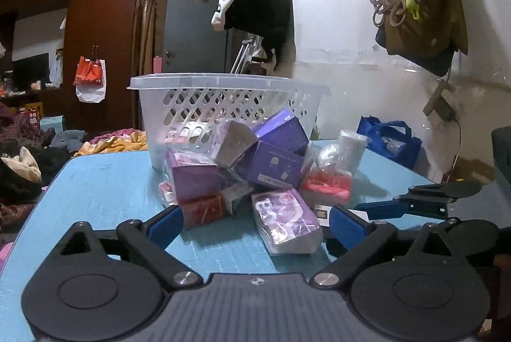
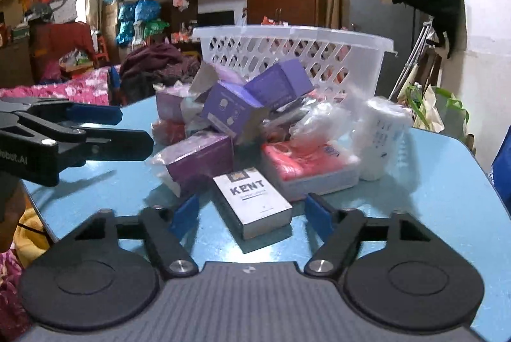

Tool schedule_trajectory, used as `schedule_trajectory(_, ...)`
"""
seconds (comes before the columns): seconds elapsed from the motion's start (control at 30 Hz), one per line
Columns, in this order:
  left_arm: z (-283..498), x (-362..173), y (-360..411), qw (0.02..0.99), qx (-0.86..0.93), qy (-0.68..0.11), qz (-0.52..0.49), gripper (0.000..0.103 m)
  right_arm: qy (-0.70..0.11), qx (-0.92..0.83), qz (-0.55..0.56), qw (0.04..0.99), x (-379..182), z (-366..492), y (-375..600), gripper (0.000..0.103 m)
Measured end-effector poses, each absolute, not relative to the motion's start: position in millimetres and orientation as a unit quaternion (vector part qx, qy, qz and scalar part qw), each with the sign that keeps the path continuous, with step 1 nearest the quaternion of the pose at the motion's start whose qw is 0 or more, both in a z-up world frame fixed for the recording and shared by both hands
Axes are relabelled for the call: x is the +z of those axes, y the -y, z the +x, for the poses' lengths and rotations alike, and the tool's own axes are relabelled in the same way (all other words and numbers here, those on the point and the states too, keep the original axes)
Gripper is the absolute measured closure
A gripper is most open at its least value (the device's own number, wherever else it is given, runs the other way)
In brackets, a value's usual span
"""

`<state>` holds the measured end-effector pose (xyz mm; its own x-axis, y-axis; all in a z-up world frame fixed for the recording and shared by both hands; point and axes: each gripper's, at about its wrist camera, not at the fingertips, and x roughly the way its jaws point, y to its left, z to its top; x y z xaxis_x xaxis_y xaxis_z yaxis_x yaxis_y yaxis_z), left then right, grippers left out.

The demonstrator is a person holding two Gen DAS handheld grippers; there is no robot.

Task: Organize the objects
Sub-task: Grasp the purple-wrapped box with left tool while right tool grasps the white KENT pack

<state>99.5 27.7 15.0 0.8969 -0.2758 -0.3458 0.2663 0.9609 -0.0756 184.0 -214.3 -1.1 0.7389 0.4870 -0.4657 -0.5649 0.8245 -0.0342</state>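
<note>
Blue table [image 2: 431,198] w/ white basket [image 2: 367,44] behind box pile. Only R view shows KENT pack [image 2: 252,201]: white, flat on table, between spread right gripper [image 2: 252,215]. Left gripper [image 1: 255,222] spread around wrapped purple box [image 1: 287,220].

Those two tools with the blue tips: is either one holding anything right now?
No. Both the left tool and the right tool are open and empty. The Kent box lies on the table between the right tool's tips, ungripped.
</note>
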Motion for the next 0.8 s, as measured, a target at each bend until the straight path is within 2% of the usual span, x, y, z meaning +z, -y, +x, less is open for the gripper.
schedule_trajectory(0.1, 100.0, 12.1, -22.6, 0.973, -0.142, -0.182, -0.011, 0.003, -0.222, 0.290, -0.082, 0.927, -2.7, 179.1, 220.3, 0.054)
schedule_trajectory(0.3, 112.8, 7.8, -2.7, 0.970, -0.138, -0.201, 0.005, 0.003, -0.205, 0.278, -0.059, 0.937, 3.2, 170.6, 249.0, 0.054)
schedule_trajectory(0.37, 116.2, 6.0, 4.7, 0.970, -0.125, -0.206, 0.008, 0.008, -0.201, 0.282, -0.042, 0.937, 5.9, 171.1, 259.0, 0.054)
schedule_trajectory(0.47, 119.6, 3.3, 16.7, 0.970, -0.107, -0.217, 0.026, 0.023, -0.194, 0.280, -0.032, 0.940, 9.9, 172.3, 267.0, 0.054)
schedule_trajectory(0.5, 120.6, 1.6, 20.2, 0.969, -0.104, -0.221, 0.033, 0.034, -0.192, 0.280, -0.031, 0.940, 11.7, 173.6, 268.1, 0.054)
schedule_trajectory(0.53, 121.5, -0.9, 23.3, 0.968, -0.100, -0.226, 0.040, 0.050, -0.190, 0.280, -0.031, 0.940, 12.7, 173.6, 267.8, 0.054)
schedule_trajectory(0.57, 121.7, -3.2, 24.1, 0.967, -0.101, -0.229, 0.041, 0.053, -0.188, 0.280, -0.033, 0.941, 12.7, 173.3, 267.3, 0.054)
schedule_trajectory(0.8, 93.9, -1.0, 15.3, 0.976, -0.111, -0.183, 0.038, 0.053, -0.182, 0.288, -0.034, 0.940, 12.7, 169.0, 268.3, 0.054)
